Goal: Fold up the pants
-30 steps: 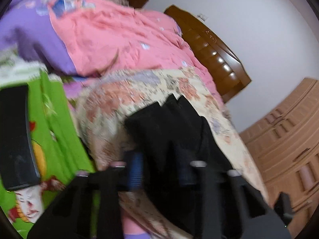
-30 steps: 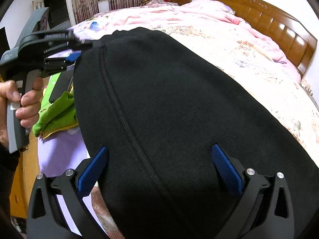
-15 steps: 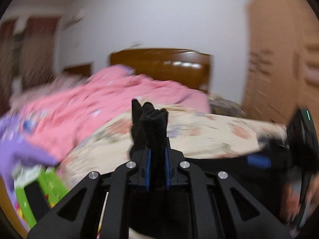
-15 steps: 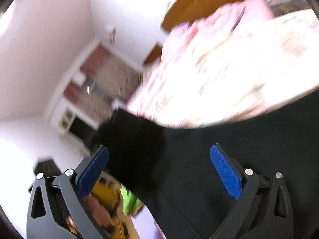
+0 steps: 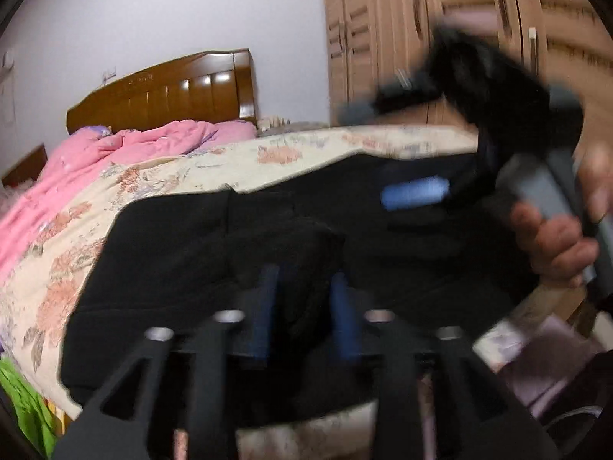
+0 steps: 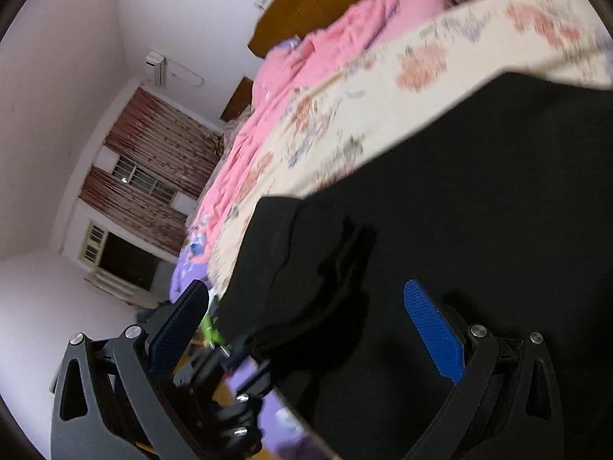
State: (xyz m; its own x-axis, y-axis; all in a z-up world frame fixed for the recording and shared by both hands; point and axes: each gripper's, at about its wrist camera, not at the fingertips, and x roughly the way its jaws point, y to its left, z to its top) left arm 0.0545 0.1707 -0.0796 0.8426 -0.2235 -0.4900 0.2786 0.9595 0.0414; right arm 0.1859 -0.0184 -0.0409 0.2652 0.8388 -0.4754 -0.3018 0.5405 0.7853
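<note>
Pants (image 5: pixel 291 230) — black, folded over, flat

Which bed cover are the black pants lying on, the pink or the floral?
The cream floral cover; the black pants lie on it. The pink quilt is bunched nearer the headboard.

A floral cream bedspread (image 5: pixel 184 168) covered the bed, with a rumpled pink quilt (image 5: pixel 126 145) bunched along its far side below a dark wooden headboard (image 5: pixel 161 92), a tan wardrobe (image 5: pixel 387 30) at the wall, and patterned curtains (image 6: pixel 153 161) around a window.
</note>
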